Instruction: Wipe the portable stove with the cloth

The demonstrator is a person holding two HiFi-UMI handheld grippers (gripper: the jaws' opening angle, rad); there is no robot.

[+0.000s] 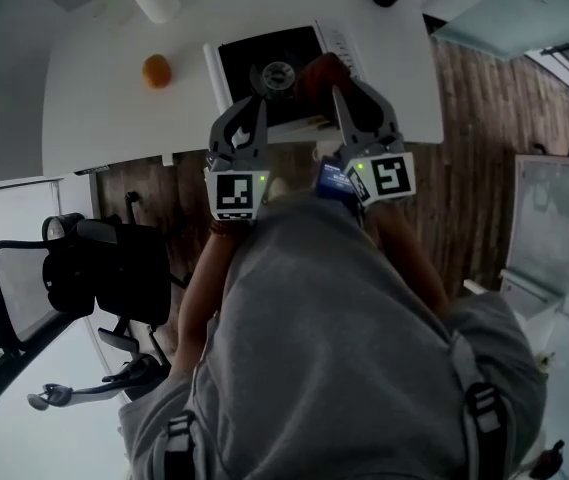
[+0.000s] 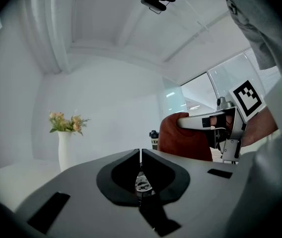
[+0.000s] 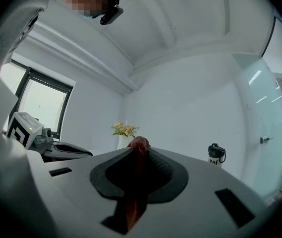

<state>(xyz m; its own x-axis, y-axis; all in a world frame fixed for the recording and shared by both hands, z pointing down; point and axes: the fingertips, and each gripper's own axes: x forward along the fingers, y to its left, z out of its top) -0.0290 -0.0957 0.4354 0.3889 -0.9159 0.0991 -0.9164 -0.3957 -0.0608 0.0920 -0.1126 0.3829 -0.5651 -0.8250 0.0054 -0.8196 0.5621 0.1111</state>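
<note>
The right gripper pinches the cloth above the stove, positioned for wiping. The left gripper, pressed together and empty, hovers alongside.

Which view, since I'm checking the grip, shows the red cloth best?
The left gripper view: the cloth hangs as a full bunch from the right claw. The right gripper view shows only a thin strip pinched between its jaws. The head view shows a dark red patch over the stove, partly behind that claw.
</note>
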